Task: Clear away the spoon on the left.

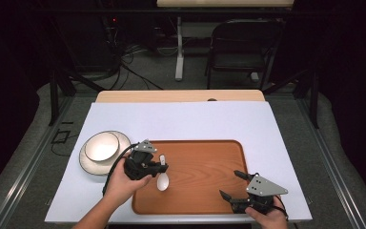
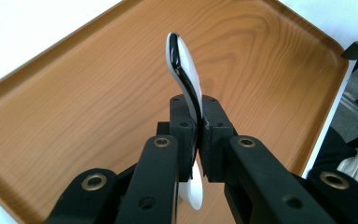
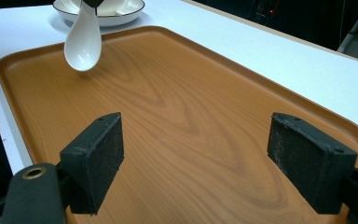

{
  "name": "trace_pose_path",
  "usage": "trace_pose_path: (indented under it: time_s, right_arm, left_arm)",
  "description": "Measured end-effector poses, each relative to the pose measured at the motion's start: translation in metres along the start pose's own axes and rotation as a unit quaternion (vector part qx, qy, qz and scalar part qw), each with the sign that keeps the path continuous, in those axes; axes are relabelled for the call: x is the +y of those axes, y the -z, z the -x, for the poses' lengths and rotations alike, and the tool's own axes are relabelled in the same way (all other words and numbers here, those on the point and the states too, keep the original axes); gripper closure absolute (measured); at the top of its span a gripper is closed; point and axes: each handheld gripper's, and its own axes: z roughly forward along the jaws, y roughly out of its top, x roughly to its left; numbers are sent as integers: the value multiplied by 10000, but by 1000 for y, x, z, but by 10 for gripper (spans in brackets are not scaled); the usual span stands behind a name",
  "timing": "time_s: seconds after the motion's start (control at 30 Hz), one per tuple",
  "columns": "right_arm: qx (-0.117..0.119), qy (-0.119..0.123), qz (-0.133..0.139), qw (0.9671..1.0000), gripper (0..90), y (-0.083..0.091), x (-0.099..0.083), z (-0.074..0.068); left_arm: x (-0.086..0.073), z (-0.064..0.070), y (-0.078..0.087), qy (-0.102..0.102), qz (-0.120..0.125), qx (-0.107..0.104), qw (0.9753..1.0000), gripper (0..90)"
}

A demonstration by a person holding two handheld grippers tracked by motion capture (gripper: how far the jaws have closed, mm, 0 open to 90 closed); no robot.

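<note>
Right now your left gripper (image 1: 158,167) has its fingers (image 2: 182,135) clamped tight on the white spoon (image 1: 163,177), pinching the handle w/ the bowl end hanging down over the left part of the wooden tray (image 1: 205,191); can't tell if the bowl touches the tray. Your right gripper (image 1: 232,185) sits at the tray's near right corner, fingers (image 3: 98,154) spread wide, nothing btwn them. A white bowl (image 1: 101,145) rests on a plate (image 1: 88,164) left of the tray, on the bench (image 1: 181,119).

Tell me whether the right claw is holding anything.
No: the right claw stands wide open over the bare wooden tray, nothing between its pads.
</note>
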Motion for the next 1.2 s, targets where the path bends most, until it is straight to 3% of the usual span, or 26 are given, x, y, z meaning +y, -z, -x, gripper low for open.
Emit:
trace_pose_path:
  time_s: [0.27,0.4,0.8,0.83,0.9,1.03,1.2]
  right_arm:
    - [2,5,-3,10000,183,0,0,0]
    - [4,5,-5,10000,183,0,0,0]
    - [6,7,-8,10000,183,0,0,0]
    - [8,8,-7,10000,183,0,0,0]
    - [9,12,-8,10000,183,0,0,0]
    - [7,10,-8,10000,183,0,0,0]
    - [7,4,-13,10000,183,0,0,0]
  left_arm:
    - [-3,-12,-10,373,-73,-31,9993,852]
    - [-3,-20,-14,686,-60,-55,9976,851]
    - [0,-32,-24,963,-72,56,9953,826]
    - [-1,-35,-27,1065,-49,74,9943,818]
    - [-1,-37,-28,1072,-67,86,9942,815]
    - [-4,-47,-34,1368,-23,3,9906,806]
    - [-6,-54,-40,1548,8,37,9879,790]
